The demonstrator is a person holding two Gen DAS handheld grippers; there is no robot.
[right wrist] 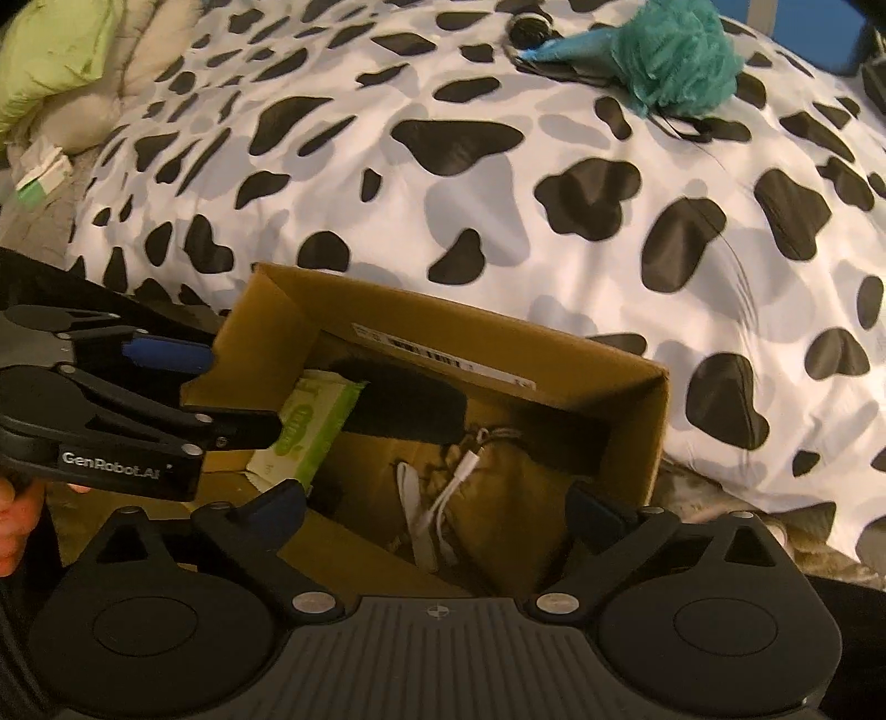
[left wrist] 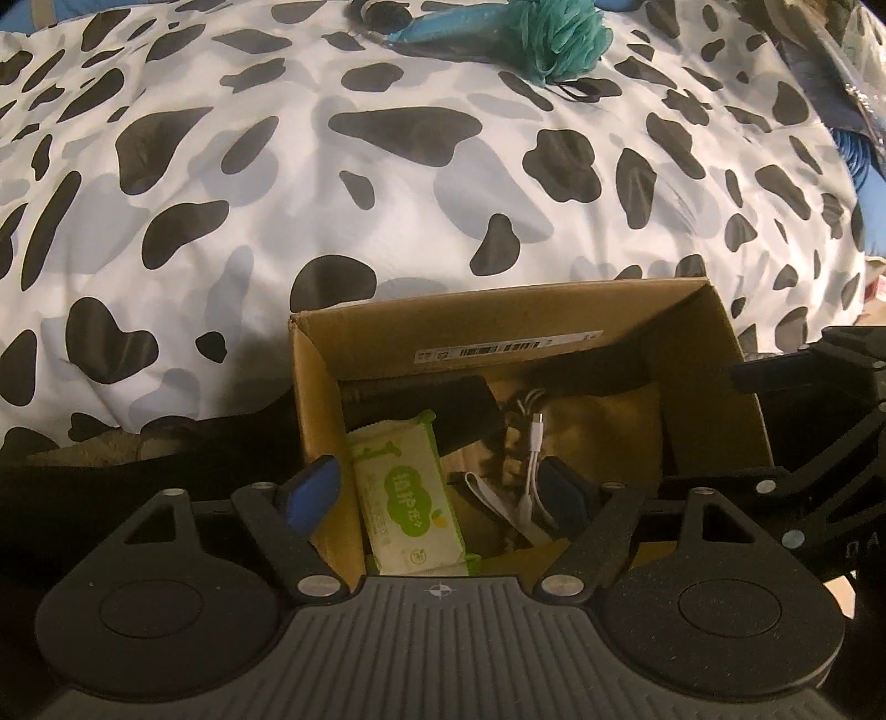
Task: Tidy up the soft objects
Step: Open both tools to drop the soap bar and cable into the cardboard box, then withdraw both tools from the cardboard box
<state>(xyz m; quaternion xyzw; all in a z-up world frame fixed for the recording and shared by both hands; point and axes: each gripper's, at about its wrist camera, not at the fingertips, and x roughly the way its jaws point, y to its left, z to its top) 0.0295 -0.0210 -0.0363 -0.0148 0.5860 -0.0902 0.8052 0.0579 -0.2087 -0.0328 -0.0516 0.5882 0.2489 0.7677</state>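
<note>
An open cardboard box [left wrist: 714, 354] [right wrist: 637, 421] stands against a cow-print duvet [left wrist: 387, 194] [right wrist: 498, 221]. In it lie a green wipes pack [left wrist: 407, 498] [right wrist: 310, 432], a black soft item [left wrist: 421, 404] [right wrist: 404, 404], a white cable [left wrist: 534, 459] [right wrist: 429, 515] and a tan cloth [right wrist: 498, 498]. My left gripper [left wrist: 437, 490] [right wrist: 243, 393] is open over the box's left side, straddling the wipes pack without pressing on it. My right gripper [right wrist: 437, 509] hangs wide open over the middle of the box, holding nothing. A teal bath pouf [left wrist: 565, 39] [right wrist: 681, 61] rests far back on the duvet.
A teal-blue flat item [left wrist: 443, 25] [right wrist: 565, 47] lies beside the pouf. A green pillow [right wrist: 55, 50] and a small green-white carton [right wrist: 41, 177] sit at the far left. A blue coiled cable [left wrist: 853, 155] is at the right edge. A hand [right wrist: 16, 515] holds the left gripper.
</note>
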